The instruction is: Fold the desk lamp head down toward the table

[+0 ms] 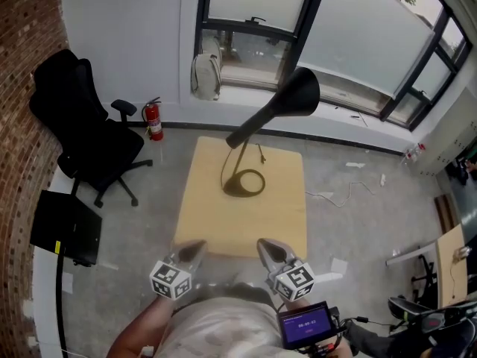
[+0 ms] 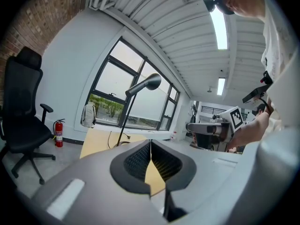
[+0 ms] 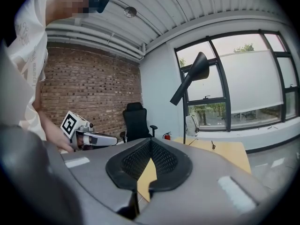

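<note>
A black desk lamp stands on the light wooden table (image 1: 283, 222), its round base (image 1: 244, 183) near the middle. Its cone-shaped head (image 1: 297, 94) is raised high on a slanted arm, tilted up and to the right. In the left gripper view the lamp head (image 2: 151, 82) shows against the window, and in the right gripper view the lamp head (image 3: 200, 67) shows likewise. My left gripper (image 1: 195, 250) and right gripper (image 1: 267, 250) hover at the table's near edge, well short of the lamp. Both are shut with nothing between the jaws.
A black office chair (image 1: 82, 136) and a red fire extinguisher (image 1: 154, 120) stand left of the table. A black case (image 1: 65, 226) lies on the floor at near left. A backpack (image 1: 206, 73) rests on the window sill behind. A cable (image 1: 343, 194) lies on the floor to the right.
</note>
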A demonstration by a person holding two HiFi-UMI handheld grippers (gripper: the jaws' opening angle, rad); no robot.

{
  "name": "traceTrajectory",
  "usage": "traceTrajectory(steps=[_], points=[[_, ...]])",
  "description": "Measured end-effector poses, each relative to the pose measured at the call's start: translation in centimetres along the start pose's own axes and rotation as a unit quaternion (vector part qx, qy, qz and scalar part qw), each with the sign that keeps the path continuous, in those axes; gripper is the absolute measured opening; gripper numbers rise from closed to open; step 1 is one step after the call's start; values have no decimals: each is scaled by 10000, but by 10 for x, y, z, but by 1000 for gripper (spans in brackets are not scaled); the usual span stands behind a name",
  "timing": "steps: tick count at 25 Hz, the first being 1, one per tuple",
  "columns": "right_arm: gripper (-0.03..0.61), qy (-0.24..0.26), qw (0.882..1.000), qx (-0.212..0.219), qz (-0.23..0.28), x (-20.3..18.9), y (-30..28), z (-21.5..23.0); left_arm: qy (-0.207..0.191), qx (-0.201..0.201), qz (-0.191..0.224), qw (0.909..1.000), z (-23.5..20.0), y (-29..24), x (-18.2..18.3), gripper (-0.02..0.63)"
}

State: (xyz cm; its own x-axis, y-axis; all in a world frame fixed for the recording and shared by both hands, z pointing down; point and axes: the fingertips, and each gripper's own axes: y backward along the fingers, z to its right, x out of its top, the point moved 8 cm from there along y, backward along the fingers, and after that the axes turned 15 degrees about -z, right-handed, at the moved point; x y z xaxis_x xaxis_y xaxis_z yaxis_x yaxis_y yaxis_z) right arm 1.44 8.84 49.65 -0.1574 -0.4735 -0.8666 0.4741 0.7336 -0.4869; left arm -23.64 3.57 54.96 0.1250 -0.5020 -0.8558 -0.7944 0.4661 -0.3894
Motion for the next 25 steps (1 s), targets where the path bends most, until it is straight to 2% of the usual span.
traceTrajectory(steps=[12, 25], points=[[14, 321, 9993, 155, 151, 47, -38, 14, -27, 237, 190, 9995, -37, 0, 30, 5], [14, 485, 9980, -97, 389, 91, -44, 88, -289, 114, 150, 9994, -43, -46, 79, 5]])
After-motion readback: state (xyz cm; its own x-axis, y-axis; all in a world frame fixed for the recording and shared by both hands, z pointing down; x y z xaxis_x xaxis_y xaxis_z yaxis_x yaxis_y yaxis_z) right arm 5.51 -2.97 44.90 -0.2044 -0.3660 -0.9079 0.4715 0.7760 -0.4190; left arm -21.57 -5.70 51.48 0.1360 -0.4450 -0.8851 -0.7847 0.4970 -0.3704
